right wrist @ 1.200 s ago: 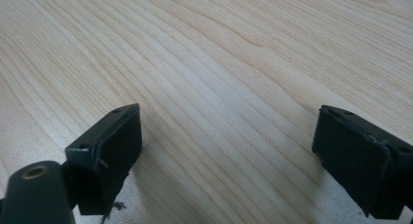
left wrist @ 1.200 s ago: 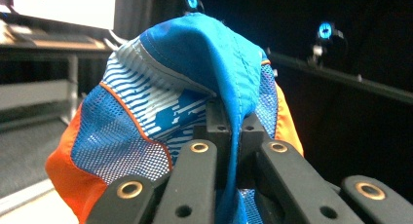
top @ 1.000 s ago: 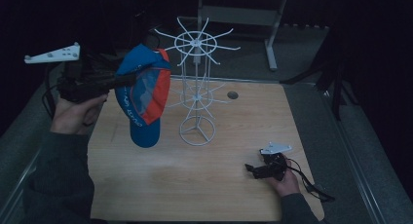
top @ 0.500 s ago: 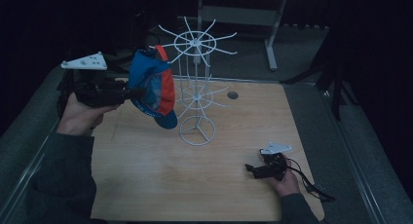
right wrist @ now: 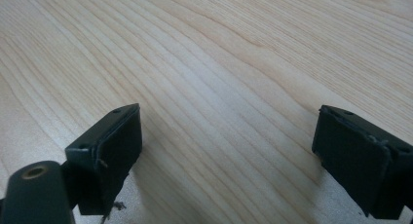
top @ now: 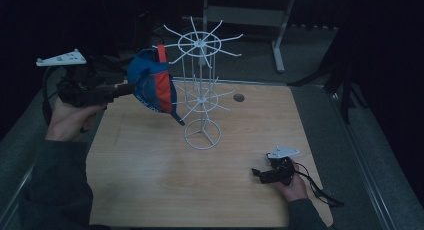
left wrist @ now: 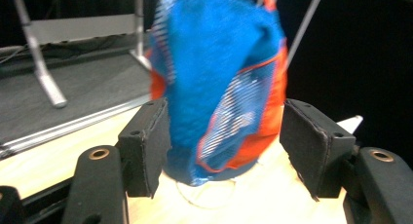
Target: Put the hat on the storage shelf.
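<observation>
A blue and orange cap (top: 152,85) hangs in the air at the far left, beside the upper arms of the white wire rack (top: 201,90); whether it rests on a prong cannot be told from the high view. The left hand-held gripper (top: 116,90) reaches it from the left. Its own view shows both jaws spread wide, the cap (left wrist: 219,83) between them and apparently untouched. Judging by this, hanging is the step in hand; next comes a clean withdrawal. The right hand-held gripper (top: 257,174) rests open on the counter (top: 150,185), near right.
</observation>
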The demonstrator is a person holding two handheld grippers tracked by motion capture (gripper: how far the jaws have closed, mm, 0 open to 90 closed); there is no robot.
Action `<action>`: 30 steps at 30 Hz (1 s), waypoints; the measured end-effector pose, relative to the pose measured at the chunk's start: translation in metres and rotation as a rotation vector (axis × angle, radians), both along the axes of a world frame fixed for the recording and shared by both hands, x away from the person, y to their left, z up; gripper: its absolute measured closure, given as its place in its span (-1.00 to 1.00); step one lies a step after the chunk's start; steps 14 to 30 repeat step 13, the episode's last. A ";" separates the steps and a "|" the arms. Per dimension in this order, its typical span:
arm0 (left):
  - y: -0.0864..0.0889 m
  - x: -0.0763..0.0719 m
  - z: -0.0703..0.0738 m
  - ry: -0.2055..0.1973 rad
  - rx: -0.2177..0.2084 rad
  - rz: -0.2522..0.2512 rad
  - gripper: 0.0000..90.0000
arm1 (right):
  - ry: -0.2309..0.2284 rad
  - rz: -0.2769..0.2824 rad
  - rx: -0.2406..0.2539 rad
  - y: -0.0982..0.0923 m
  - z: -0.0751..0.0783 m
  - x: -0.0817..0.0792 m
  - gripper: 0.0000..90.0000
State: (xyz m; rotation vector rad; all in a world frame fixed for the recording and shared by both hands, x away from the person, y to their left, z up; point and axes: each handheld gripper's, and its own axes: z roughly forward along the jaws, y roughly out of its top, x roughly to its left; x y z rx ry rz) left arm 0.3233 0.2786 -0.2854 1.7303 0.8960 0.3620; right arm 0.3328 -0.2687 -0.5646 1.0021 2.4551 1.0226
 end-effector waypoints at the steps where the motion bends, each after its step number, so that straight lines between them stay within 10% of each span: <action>1: 0.002 0.000 -0.001 0.005 0.000 0.012 -0.21 | 0.000 0.000 0.000 0.000 0.000 0.000 -0.76; 12: 0.021 -0.007 -0.017 -0.051 0.043 0.199 -0.10 | -0.001 -0.001 0.002 0.000 0.000 0.000 -0.76; 30: 0.021 -0.007 -0.017 -0.051 0.043 0.199 -0.10 | -0.001 -0.001 0.002 0.000 0.000 0.000 -0.76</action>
